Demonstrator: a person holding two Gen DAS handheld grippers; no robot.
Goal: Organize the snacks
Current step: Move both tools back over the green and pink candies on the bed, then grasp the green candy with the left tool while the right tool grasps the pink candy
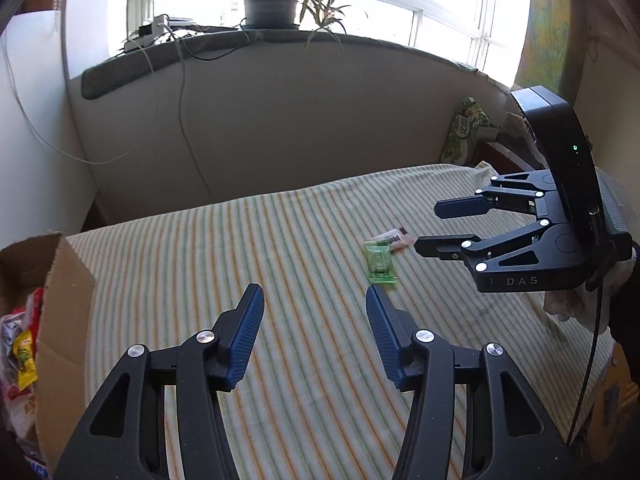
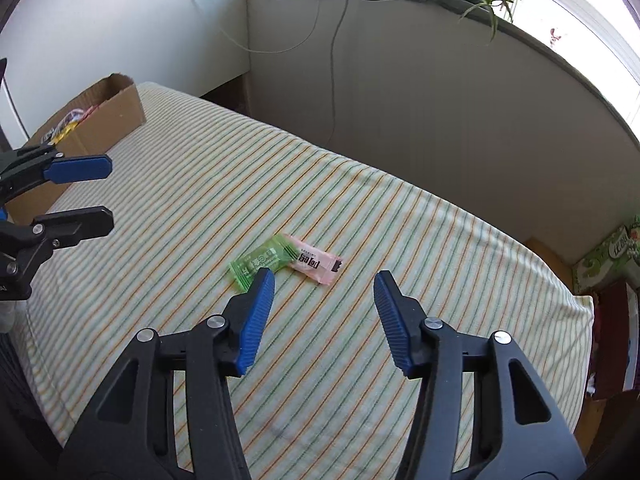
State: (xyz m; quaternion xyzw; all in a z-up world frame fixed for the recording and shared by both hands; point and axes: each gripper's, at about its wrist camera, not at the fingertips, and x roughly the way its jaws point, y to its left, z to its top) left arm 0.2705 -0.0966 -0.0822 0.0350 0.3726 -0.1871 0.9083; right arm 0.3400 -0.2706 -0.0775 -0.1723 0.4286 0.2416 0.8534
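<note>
green snack packet (image 2: 260,263) overlapping pink packet (image 2: 318,264), both claws apart, empty

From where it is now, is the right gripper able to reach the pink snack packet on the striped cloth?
Probably yes. The right gripper is open and empty, and the pink snack packet lies just ahead of its fingers with bare striped cloth around. Only the green packet touches it, overlapping one end.

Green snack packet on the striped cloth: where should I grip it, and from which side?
The green packet lies flat, its far end touching or just overlapping the pink packet. Probably best to come from above with the open right gripper and pinch across the narrow width near the free near end, clear of the pink one.
</note>
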